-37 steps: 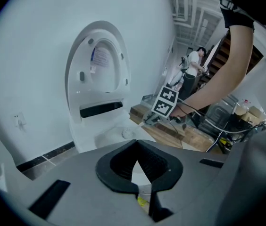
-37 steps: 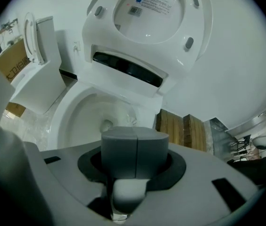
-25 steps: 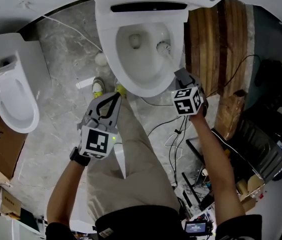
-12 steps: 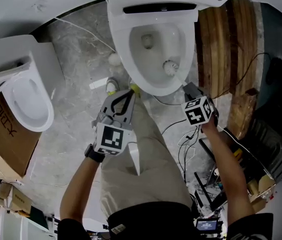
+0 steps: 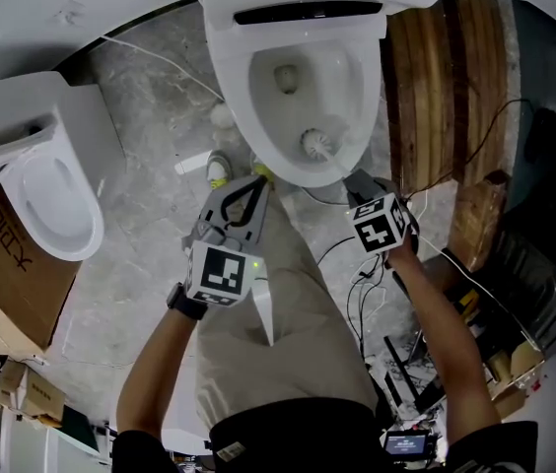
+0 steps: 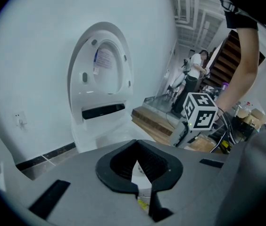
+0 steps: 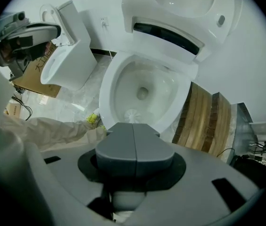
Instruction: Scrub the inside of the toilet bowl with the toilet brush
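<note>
The toilet brush (image 5: pixel 317 146) has its bristle head low inside the toilet bowl (image 5: pixel 242 87), against the near wall below the drain. The right gripper (image 5: pixel 360 180) has its jaws clamped together on the brush handle at the rim. The left gripper (image 5: pixel 256 179) hovers beside the bowl over the person's trouser leg (image 5: pixel 288 313), its jaw tips meeting, holding nothing.

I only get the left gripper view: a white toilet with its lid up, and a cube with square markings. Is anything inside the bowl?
Observer: Yes. The head view shows a toilet brush with its bristles inside the toilet bowl.
Visitor: What holds it?
Observer: The right gripper. Its fingers are shut on the brush's handle.
Visitor: Is the brush down at the drain?
Observer: No. The bristles sit near the front of the bowl, apart from the drain hole.
</note>
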The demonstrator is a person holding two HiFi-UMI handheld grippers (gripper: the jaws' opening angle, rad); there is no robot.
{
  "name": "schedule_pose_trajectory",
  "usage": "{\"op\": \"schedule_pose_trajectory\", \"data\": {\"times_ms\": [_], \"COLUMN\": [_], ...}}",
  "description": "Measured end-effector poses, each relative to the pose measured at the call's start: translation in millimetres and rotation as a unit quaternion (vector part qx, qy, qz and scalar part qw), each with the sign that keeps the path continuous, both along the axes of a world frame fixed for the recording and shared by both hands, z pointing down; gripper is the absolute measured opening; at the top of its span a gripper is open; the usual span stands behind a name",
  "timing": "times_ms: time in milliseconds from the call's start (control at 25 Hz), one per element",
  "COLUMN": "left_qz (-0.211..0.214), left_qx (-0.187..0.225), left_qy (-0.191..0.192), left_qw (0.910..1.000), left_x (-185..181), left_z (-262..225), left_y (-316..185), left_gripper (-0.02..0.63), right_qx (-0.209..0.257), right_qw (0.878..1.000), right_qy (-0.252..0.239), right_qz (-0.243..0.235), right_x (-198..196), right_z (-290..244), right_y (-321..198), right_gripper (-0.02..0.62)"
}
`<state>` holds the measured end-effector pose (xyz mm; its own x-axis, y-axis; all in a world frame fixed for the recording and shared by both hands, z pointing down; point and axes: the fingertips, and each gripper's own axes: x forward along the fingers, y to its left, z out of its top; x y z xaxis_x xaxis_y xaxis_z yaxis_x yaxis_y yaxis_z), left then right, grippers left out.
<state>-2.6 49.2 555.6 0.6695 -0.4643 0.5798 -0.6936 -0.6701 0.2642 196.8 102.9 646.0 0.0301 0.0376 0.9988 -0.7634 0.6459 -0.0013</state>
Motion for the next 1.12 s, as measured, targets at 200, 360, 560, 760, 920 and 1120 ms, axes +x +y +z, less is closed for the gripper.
{"op": "schedule_pose_trajectory", "data": {"times_ms": [200,360,560,760,920,1120], "left_qz": [0.003,0.006,0.013,0.01,0.006,0.003], "left_qx": [-0.001,-0.003,0.006,0.005,0.002,0.0], "left_qy": [0.0,-0.001,0.0,-0.004,-0.005,-0.002], "left_qw": [1.0,1.0,0.9999,0.9999,1.0,1.0], "left_x": [3.5,6.6,7.5,2.2,-0.2,-9.2], "left_z": [1.6,2.0,-3.6,-2.9,-2.4,-3.6], "left_y": [0.4,3.3,-0.2,-2.0,-2.5,-3.6], "left_gripper": [0.018,0.018,0.018,0.018,0.018,0.018], "right_qx": [-0.001,0.019,0.079,0.13,0.105,0.047], "right_qw": [0.999,0.997,0.992,0.967,0.954,0.932], "right_qy": [-0.04,-0.071,-0.056,0.023,0.068,0.066], "right_qz": [-0.015,-0.029,-0.076,-0.217,-0.273,-0.352], "right_x": [-33.0,-56.4,-50.7,-16.4,13.3,5.4], "right_z": [5.2,4.8,10.5,39.0,57.5,57.3], "right_y": [-3.9,-19.1,-64.6,-110.8,-121.9,-98.9], "right_gripper": [0.158,0.158,0.158,0.158,0.158,0.158]}}
